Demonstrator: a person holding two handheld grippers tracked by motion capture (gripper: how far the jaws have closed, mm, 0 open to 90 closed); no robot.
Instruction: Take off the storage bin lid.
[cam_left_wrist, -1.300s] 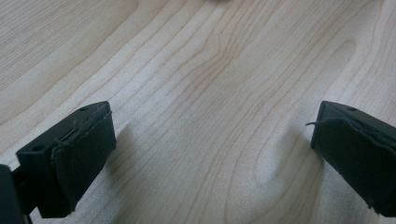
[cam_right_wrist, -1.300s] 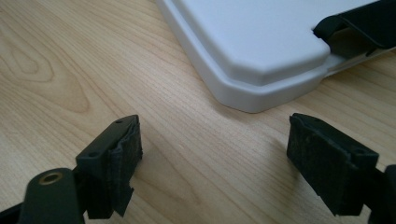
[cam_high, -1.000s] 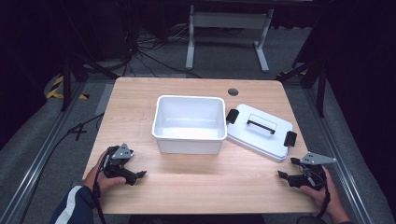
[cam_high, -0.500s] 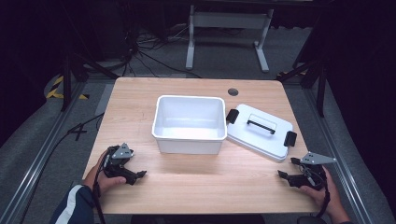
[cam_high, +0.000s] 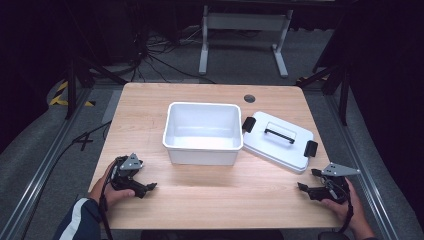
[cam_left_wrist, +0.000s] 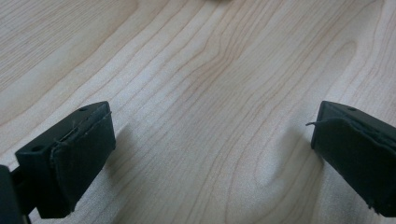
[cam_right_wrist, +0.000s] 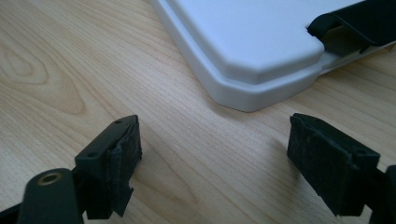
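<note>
An empty white plastic box (cam_high: 202, 131) stands at the middle of the wooden table (cam_high: 150, 102). Its white lid (cam_high: 278, 140), with a black handle (cam_high: 279, 132) and black end clips, lies flat just right of the box. My left gripper (cam_high: 149, 188) rests on the table near the front left corner, jaws wide open over bare wood (cam_left_wrist: 205, 140). My right gripper (cam_high: 301, 187) rests near the front right corner, also open, with a corner of the lid (cam_right_wrist: 252, 56) and one black clip (cam_right_wrist: 355, 21) just ahead of its jaws.
A round cable hole (cam_high: 249, 98) sits in the tabletop behind the lid. A grey metal stand (cam_high: 244, 30) and cables lie on the dark floor beyond the table. Metal rails run along both sides of the table.
</note>
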